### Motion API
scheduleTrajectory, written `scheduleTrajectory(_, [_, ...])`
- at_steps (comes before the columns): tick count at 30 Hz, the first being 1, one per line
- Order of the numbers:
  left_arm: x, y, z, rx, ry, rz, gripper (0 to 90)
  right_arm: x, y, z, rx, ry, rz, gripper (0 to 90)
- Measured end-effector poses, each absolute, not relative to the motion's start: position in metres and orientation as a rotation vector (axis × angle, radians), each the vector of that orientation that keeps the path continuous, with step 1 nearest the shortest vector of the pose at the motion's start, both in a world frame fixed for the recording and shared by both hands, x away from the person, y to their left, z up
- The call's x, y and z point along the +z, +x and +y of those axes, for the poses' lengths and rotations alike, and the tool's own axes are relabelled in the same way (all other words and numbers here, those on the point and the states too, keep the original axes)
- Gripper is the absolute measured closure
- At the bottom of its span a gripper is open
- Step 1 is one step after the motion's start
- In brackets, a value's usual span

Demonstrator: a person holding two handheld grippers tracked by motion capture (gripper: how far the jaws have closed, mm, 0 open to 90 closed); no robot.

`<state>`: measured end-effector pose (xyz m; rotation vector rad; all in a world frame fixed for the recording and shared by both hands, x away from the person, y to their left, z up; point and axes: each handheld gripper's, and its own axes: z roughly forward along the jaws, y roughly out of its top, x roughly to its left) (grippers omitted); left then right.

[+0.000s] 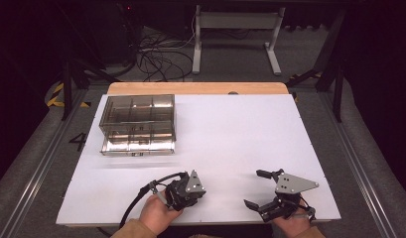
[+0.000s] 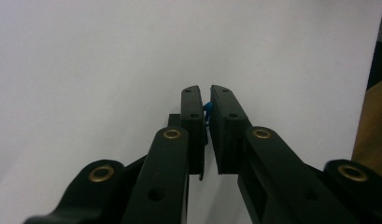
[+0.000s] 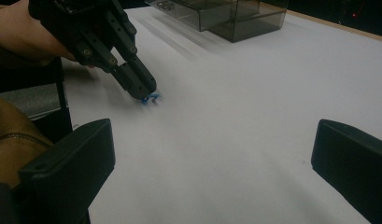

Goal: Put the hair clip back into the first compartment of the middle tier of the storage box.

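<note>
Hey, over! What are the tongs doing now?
Left tongs shut on small blue thing. Right tongs open, empty. Clear compartment box far off, nothing in the way.

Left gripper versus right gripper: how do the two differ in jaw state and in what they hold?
The left gripper has its jaws nearly together, pinching a small blue thing; the right gripper has its jaws wide apart with nothing between them. The left gripper's tips are down at the white table. Both are hand-held with black jaws.

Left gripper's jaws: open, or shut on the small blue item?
Shut on it: the left gripper pinches the small blue item between nearly meeting jaws at the white table.
</note>
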<state>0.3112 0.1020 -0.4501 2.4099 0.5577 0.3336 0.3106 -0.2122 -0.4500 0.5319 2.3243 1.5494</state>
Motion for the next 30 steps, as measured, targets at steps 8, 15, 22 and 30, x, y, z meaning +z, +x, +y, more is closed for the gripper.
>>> scheduleTrajectory(8, [-0.445, 0.312, 0.108, 0.405, 2.373, 0.584, 88.4, -0.450, 0.311, -0.212, 1.548, 0.533, 2.324, 0.4])
scheduleTrajectory(15, [-0.437, 0.311, 0.115, 0.388, 2.302, 0.600, 88.5, -0.450, 0.311, -0.212, 1.548, 0.534, 2.325, 0.4])
scheduleTrajectory(22, [-0.431, 0.310, 0.120, 0.371, 2.258, 0.604, 88.4, -0.450, 0.311, -0.212, 1.549, 0.534, 2.325, 0.4])
scheduleTrajectory(30, [-0.425, 0.310, 0.125, 0.347, 2.213, 0.605, 88.5, -0.450, 0.311, -0.213, 1.546, 0.534, 2.327, 0.4])
